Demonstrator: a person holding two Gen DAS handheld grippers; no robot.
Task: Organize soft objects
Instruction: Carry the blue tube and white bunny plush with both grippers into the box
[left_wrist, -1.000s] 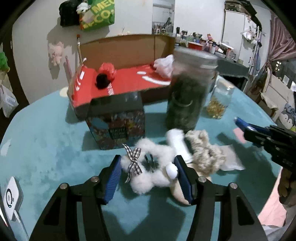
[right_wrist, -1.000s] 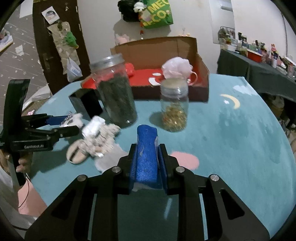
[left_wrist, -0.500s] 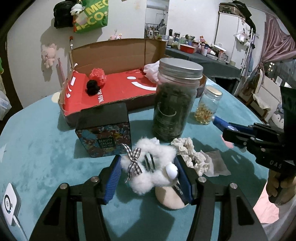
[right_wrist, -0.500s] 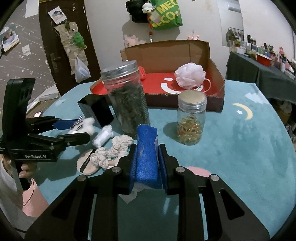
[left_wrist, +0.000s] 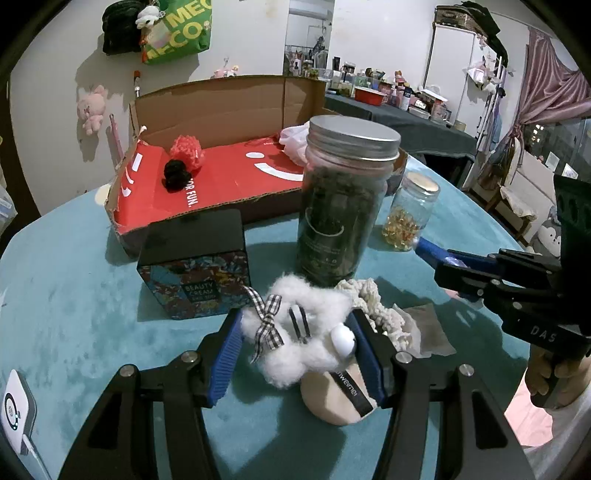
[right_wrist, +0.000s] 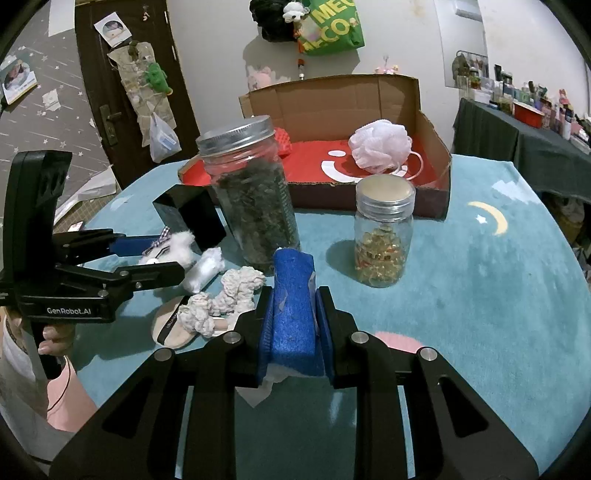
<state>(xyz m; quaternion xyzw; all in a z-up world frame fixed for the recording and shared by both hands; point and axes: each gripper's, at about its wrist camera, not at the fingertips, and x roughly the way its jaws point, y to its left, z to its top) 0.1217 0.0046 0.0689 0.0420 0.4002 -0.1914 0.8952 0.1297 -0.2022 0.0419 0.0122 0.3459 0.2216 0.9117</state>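
Left gripper (left_wrist: 297, 338): clamped on one fluffy white plush (left_wrist: 295, 332) with a checked bow, held just above the table.
Right gripper (right_wrist: 293, 321): blue pads pressed together, nothing visible between them; a scrap of white material hangs below the pads.

Table (right_wrist: 480, 295), teal cover, near zone:
- One beige powder puff (left_wrist: 341, 397) directly below the plush; flat on the cover.
- One cream knitted scrunchie (right_wrist: 221, 299) lying across the puff's edge.
- One small white roll (right_wrist: 205, 271) just behind the scrunchie.
- One translucent wrapper (left_wrist: 424, 326) beside the scrunchie.

Middle zone:
- One black box (left_wrist: 195, 269) marked "BEAUTY CREAM", upright, left of the tall jar.
- Two jars, both upright and lidded: one tall jar (left_wrist: 345, 199) with dark contents; one small jar (right_wrist: 384, 236) with golden contents, well apart to its right.

Far zone:
- One open cardboard box (right_wrist: 332, 99), red inner floor. Contents, three soft items: one pink mesh sponge (right_wrist: 380, 146), one red mesh sponge (left_wrist: 186, 151), one black scrunchie (left_wrist: 175, 175) touching the red sponge.

Wall behind: one green bag (right_wrist: 330, 27), hanging.
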